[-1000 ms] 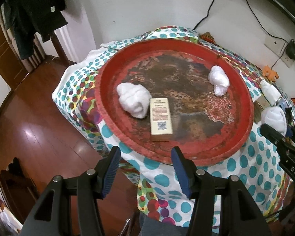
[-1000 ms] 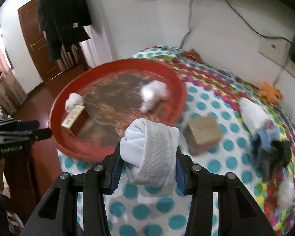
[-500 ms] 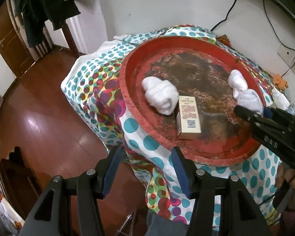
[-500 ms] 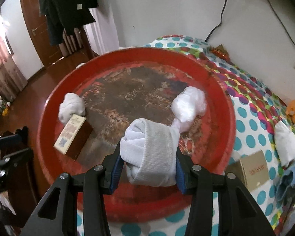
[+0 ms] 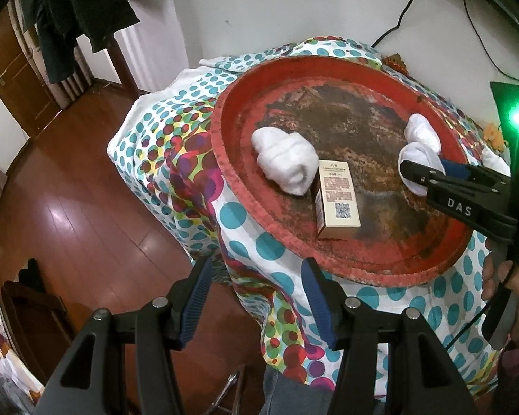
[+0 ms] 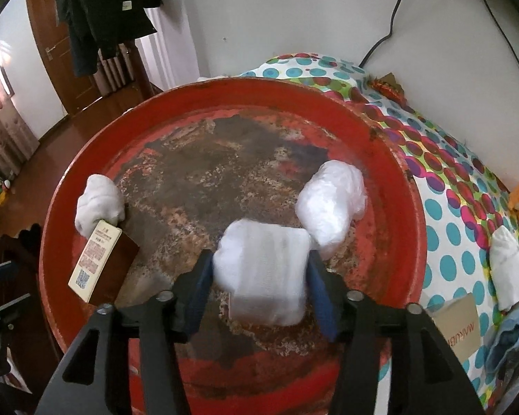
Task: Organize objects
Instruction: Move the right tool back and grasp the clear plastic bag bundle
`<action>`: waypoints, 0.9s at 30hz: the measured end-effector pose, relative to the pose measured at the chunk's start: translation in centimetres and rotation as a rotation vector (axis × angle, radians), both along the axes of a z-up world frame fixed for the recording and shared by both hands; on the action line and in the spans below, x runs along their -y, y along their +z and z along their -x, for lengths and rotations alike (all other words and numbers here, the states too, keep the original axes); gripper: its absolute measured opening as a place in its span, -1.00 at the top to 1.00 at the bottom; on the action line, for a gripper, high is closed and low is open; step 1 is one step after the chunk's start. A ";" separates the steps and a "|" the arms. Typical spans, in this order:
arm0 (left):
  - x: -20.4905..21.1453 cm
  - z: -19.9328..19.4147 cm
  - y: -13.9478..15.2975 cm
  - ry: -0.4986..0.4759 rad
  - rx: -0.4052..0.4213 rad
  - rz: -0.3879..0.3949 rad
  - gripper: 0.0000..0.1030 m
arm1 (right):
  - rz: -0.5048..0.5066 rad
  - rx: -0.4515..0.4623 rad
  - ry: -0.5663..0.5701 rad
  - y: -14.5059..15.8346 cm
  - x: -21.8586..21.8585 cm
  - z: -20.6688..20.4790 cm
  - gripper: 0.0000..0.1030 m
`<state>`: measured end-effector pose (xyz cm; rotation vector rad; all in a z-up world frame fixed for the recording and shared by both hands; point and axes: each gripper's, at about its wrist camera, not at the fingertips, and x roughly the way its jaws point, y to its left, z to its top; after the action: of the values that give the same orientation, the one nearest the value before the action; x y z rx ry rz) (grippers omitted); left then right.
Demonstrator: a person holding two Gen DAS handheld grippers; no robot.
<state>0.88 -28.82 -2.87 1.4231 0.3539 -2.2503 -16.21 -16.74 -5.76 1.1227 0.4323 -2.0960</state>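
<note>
Rolled white sock [image 6: 263, 269] is lying crosswise between the right hand-held gripper [image 6: 259, 273] jaws, which have just been opening, near the red tray's [image 6: 391, 159] right edge; left hand-held gripper [image 5: 256, 304] is hovering apart, empty.

Left gripper [image 5: 256, 297] hangs open over the edge of the polka-dot tablecloth [image 5: 176, 159], nothing between its pads. On the red tray [image 5: 231, 180] a small box [image 5: 339, 204] sits touching a rolled white sock [image 5: 287, 159], and the right gripper [image 5: 429, 173] reaches in beside two more white bundles.
</note>
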 end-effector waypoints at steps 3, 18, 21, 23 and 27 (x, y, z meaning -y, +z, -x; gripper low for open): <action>-0.5 0.2 0.0 -0.012 0.007 0.003 -0.07 | 0.019 -0.012 0.002 0.7 -0.7 -0.6 -0.31; -6.1 2.1 0.8 -0.137 0.010 0.043 -0.07 | 0.107 -0.083 -0.119 4.5 -11.9 -3.1 -0.46; -7.7 2.7 0.8 -0.174 0.013 0.044 -0.07 | 0.093 -0.105 -0.184 4.7 -15.9 -2.4 -0.49; -8.8 3.1 0.7 -0.200 0.015 0.052 -0.07 | 0.083 -0.118 -0.224 4.7 -18.1 -2.2 -0.54; -11.1 4.0 0.6 -0.258 0.022 0.069 -0.07 | 0.059 -0.169 -0.335 4.6 -23.7 -1.8 -0.59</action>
<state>-3.14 -17.72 -2.25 1.5302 0.0870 -2.4200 -14.42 7.00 -1.16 1.0443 0.2723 -2.4908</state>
